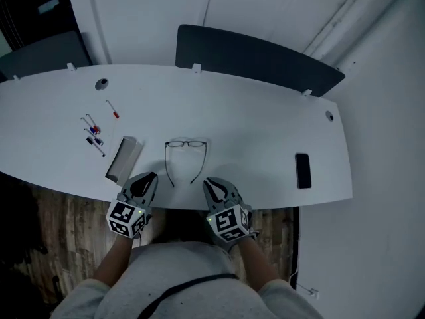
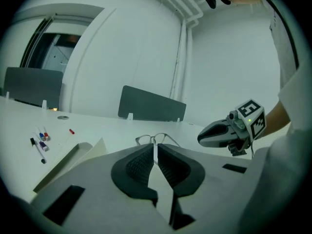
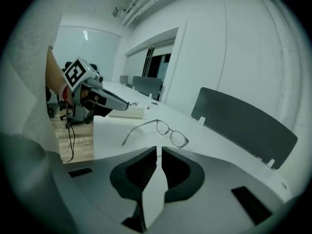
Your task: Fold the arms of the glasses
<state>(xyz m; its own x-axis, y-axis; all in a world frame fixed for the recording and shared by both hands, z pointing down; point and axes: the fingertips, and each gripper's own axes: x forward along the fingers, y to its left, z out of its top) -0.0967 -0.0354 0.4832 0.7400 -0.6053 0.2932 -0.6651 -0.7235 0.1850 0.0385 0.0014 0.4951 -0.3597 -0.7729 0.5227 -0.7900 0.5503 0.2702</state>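
A thin-framed pair of glasses (image 1: 186, 153) lies on the white table (image 1: 252, 131) with both arms unfolded, their tips pointing toward the near edge. My left gripper (image 1: 150, 177) is at that edge, just left of the left arm's tip, shut and empty. My right gripper (image 1: 208, 182) is just right of the other arm's tip, also shut with nothing in it. From the left gripper view, the glasses (image 2: 156, 139) lie just beyond the closed left gripper (image 2: 155, 149), with the right gripper (image 2: 202, 139) off to the right. In the right gripper view the glasses (image 3: 165, 130) lie ahead of the right gripper (image 3: 158, 152).
A grey open case (image 1: 123, 159) lies left of the glasses. Several markers (image 1: 94, 134) are scattered further left. A black phone (image 1: 303, 170) lies at the table's right. A dark panel (image 1: 259, 58) stands behind the far edge. Wooden floor (image 1: 60, 231) shows below the near edge.
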